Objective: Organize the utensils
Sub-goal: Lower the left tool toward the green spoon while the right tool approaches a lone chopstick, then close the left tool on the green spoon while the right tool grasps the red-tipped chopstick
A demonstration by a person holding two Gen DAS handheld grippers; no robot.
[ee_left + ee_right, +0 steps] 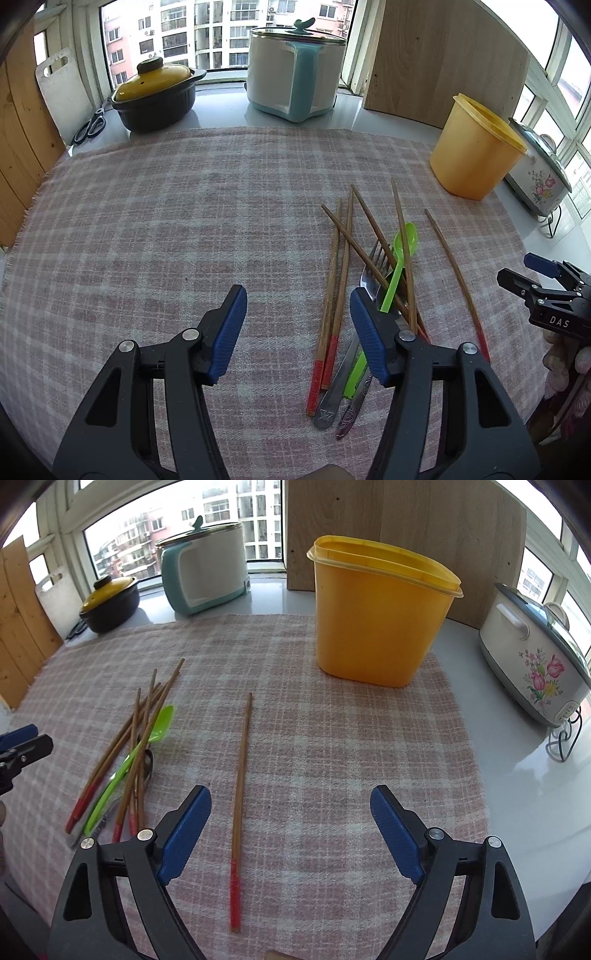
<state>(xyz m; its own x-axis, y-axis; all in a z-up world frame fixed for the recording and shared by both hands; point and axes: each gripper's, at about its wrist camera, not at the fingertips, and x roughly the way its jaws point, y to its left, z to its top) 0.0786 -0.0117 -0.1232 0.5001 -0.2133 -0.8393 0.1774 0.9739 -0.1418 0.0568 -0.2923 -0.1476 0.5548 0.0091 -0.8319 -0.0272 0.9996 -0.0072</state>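
Both grippers are hovering over the checked cloth [332, 738] with jaws spread wide, nothing held in either. The left gripper [297, 306] sits just left of the messy pile: a bunch of red-tipped chopsticks [334, 295] crossed over a green spoon [397, 273], a fork [378, 254] and a metal spoon [369, 284]. Its right finger covers part of that pile, but the gap between the jaws only has bare cloth in it. The right gripper [291, 801] is near the lone chopstick [242, 775], which lies lengthwise just inside its left finger, red end toward the camera. The yellow tub [380, 627] stands upright farther back on the cloth, lid off.
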